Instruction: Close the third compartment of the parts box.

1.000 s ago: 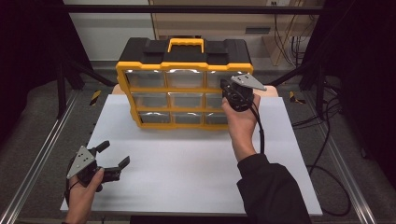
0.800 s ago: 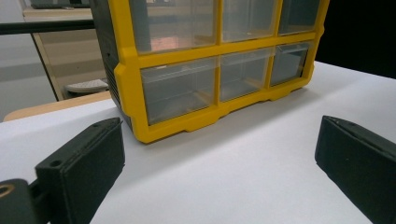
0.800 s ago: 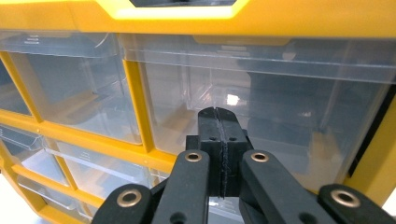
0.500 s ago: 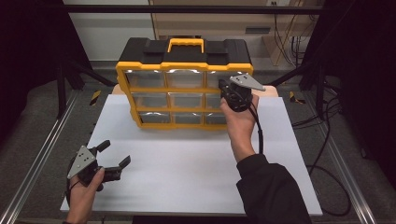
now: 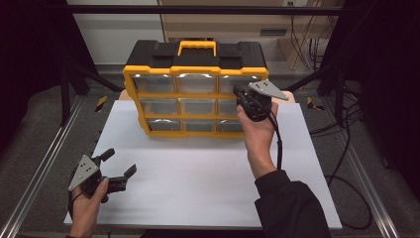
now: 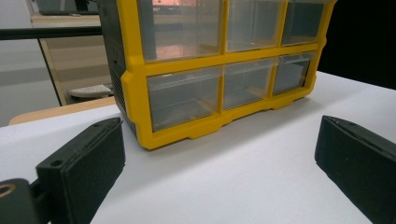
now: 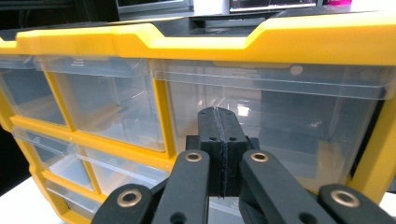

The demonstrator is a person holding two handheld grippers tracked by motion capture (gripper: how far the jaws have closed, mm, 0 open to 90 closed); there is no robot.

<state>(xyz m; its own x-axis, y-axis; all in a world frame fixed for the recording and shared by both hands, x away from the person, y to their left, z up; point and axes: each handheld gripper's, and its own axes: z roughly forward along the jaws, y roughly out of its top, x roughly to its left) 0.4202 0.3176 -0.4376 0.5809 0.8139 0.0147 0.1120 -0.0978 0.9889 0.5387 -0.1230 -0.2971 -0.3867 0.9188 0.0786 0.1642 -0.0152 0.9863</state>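
Note:
A yellow and black organizer with clear drawers stands at the back of the white table. My right gripper is held up at its top right drawer, jaws shut with nothing between them. In the right gripper view the joined tips sit just in front of that drawer's clear face; I cannot tell whether they touch it. My left gripper is low over the table's front left, open and empty. In the left gripper view its fingers frame the organizer's lower left corner from a distance.
A yellow carry handle tops the organizer. Metal rails run along both sides of the table, and cables lie on the floor to the right. Bare white tabletop lies between the two hands.

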